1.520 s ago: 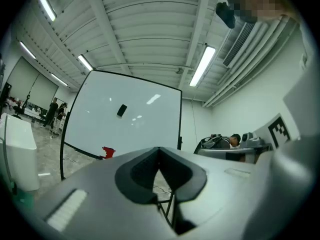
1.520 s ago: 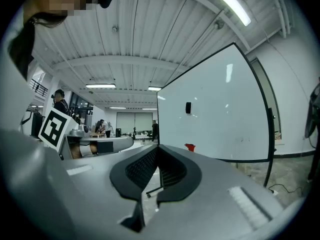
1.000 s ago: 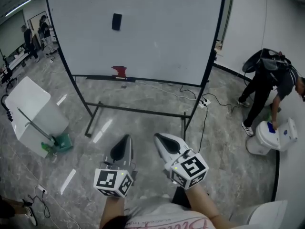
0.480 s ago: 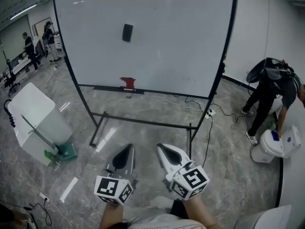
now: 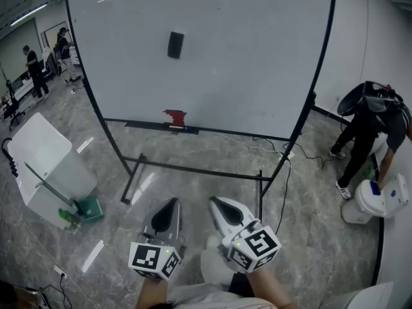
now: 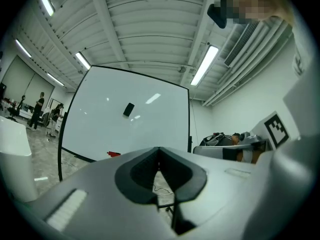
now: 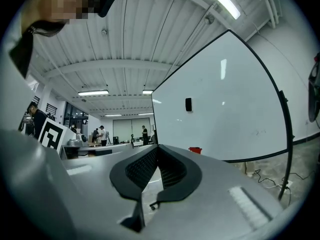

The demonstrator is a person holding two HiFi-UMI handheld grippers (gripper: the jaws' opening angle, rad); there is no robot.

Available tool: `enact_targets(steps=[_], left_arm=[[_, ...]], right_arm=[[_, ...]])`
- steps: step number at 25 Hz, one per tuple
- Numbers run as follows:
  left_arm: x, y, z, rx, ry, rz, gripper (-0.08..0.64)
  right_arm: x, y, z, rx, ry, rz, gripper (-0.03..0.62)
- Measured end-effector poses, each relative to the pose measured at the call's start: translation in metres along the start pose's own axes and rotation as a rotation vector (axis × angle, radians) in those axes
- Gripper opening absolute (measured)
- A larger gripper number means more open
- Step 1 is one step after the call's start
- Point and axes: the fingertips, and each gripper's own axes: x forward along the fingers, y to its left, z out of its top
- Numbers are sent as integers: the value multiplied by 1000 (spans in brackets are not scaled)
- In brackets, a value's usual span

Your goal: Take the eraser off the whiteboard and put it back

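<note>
The eraser (image 5: 175, 44) was a small dark block, black all over, with square corners and a flat face. It was stuck on the whiteboard (image 5: 257, 56), high up and toward the left side, with bare white board all round it. It was taller than it was wide, so its long side ran up and down the board, almost straight. One short end pointed up and the other pointed down. Well below it, a red thing (image 5: 174, 116) sat on the tray (image 5: 145, 125) at the bottom edge of the board. The board stood on a black frame (image 5: 193, 167) on the shiny gray floor (image 5: 309, 217). The left claw (image 5: 168, 203) and the right claw (image 5: 216, 203) were side by side, low down and well apart from the board, and both pointed toward it. The left claw was closed with nothing in it. The right claw was closed too, and it held nothing. Off to the right, a person (image 5: 370, 124) in dark clothes was bent over near the wall.
</note>
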Motion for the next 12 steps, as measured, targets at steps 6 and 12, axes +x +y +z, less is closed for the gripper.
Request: enact_targets(steps=[6, 12], left_arm=[[70, 34, 11, 39, -30, 0, 0], [166, 79, 42, 94, -72, 28, 0]], right_arm=[[52, -52, 9, 13, 4, 10, 1], [112, -115, 32, -6, -6, 21, 1]])
